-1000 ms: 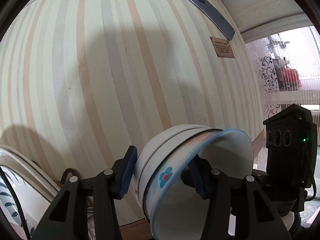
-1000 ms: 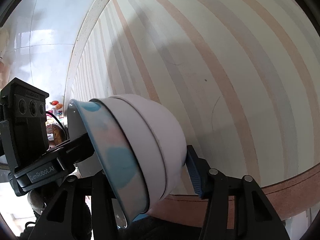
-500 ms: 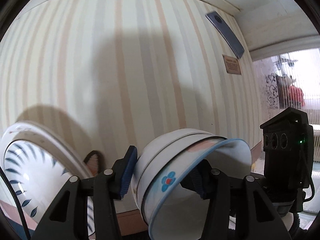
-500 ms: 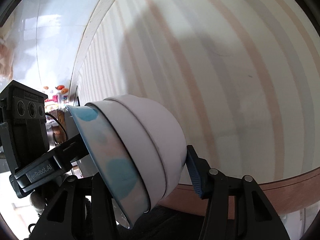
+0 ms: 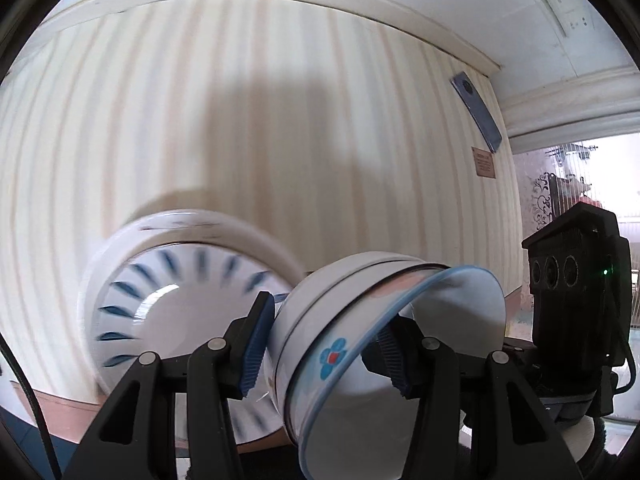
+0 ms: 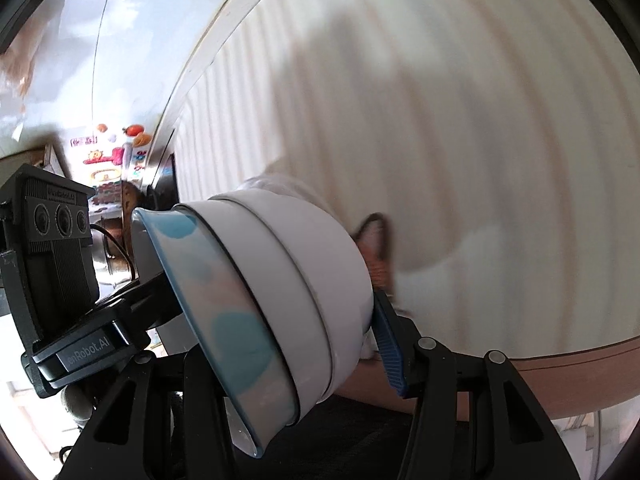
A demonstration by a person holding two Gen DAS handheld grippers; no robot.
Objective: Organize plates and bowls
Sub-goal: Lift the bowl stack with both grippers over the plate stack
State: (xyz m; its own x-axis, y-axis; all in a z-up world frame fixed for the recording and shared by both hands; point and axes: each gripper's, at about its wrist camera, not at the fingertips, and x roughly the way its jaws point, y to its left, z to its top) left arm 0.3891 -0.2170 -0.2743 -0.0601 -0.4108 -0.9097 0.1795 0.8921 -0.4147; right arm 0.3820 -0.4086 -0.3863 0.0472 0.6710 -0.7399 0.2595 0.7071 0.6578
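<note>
I have both tongs clamped on 1 nested stack of bowls [image 5: 384, 320] — glossy, round, white, the inner one blue-rimmed with a flower print. My left tongs [image 5: 324, 344] pinch its wall; my right tongs [image 6: 280, 344] grip it too, held above the striped bench [image 5: 280, 140]. A blurred leaf-patterned plate [image 5: 172, 304] sits behind — 1 second ago only its edge showed.

Plate [image 5: 176, 312] motion-blurred, lower edge hidden behind left gripper [image 5: 324, 344] and bowl stack [image 5: 372, 344]. Right view: one right gripper [image 6: 304, 328] finger hidden behind bowls, brown thing [image 6: 376, 248] behind them too blurred to identify.
</note>
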